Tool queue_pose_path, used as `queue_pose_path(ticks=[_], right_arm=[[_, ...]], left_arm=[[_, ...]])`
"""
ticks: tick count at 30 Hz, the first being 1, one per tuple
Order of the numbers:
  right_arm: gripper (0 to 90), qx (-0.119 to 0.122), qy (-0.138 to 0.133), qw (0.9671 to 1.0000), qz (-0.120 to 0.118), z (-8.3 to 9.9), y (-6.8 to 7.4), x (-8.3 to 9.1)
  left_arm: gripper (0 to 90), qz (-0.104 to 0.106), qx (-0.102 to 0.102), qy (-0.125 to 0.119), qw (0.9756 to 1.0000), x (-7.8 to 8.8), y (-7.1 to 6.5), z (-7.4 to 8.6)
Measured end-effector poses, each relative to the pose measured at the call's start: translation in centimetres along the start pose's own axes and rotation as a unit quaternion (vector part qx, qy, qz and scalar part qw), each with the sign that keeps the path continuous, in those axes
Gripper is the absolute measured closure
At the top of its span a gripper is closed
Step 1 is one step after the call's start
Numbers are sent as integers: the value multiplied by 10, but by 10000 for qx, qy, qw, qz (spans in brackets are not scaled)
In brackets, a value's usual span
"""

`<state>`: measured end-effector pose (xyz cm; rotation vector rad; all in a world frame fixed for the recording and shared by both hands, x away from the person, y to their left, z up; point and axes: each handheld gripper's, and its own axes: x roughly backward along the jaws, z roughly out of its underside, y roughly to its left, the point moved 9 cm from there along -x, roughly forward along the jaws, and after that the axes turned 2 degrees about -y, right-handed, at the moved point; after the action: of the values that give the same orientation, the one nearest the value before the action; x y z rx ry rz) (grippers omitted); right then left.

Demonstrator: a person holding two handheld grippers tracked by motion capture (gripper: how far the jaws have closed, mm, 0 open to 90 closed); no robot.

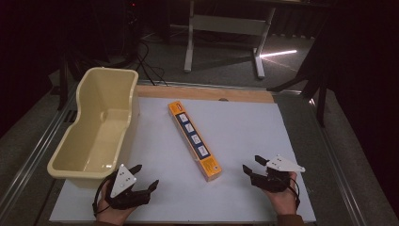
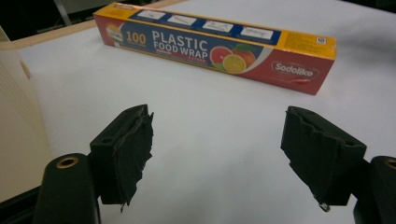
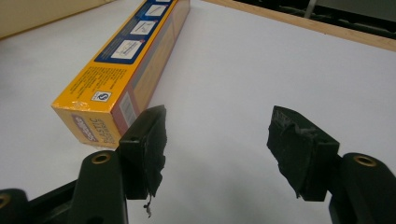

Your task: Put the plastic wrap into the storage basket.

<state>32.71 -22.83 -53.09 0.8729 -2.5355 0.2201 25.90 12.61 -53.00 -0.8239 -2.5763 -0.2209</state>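
Your left gripper [image 1: 145,177] sits at the near-left of the counter [image 1: 244,127], jaws apart, nothing between them. In the left gripper view the pads [image 2: 133,149] frame bare white surface with the plastic wrap box [image 2: 215,44] broadside ahead, well apart.

Your right gripper [image 1: 253,165] is at the near-right, jaws also apart and empty. The right gripper view looks along the box [image 3: 123,65] from its near end, just beside the left pad [image 3: 152,144] but not touching.

The box [image 1: 194,139] lies flat mid-counter, between both grippers and farther out. Its long axis runs diagonally: far end toward the back left, near the cream tub [image 1: 101,122], near end pointing toward your right gripper. Blue panels face up.

Judgement: both grippers look staged either side for a pick; the right is better placed for the near end. The tub sits open at the left edge, likely the drop spot.
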Motion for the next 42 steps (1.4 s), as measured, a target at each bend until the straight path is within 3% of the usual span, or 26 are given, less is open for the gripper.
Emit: queue_pose_path(ticks=[11, 19, 21, 25, 28, 34, 39, 42], right_arm=[[378, -31, -102, 9999, -102, -7, 7, -1], [391, 38, -97, 9994, -317, -15, 25, -8], [389, 232, -125, 9988, -406, -27, 38, -9], [381, 367, -128, 9980, -489, -39, 49, -12], [370, 477, -130, 9968, -621, -59, 63, -23], [363, 707, -82, 9945, -770, -80, 81, -43], [346, 762, -21, 9944, -738, -91, 84, -58], [336, 708, 228, 9946, -730, -97, 84, -75]], left_arm=[[234, 49, -96, 50, 9999, -4, -8, 1], [234, 58, -49, -12, 10000, -2, -9, -1], [234, 54, -39, -22, 10000, -1, -10, -1], [234, 32, -29, -20, 10000, 0, -9, 0], [234, 5, -7, -44, 10000, 1, -7, 0], [234, -17, 41, -72, 10000, 1, -5, 0], [235, -63, 70, -51, 9999, 1, -3, 1], [236, -62, 84, -63, 9999, 1, -2, 1]])
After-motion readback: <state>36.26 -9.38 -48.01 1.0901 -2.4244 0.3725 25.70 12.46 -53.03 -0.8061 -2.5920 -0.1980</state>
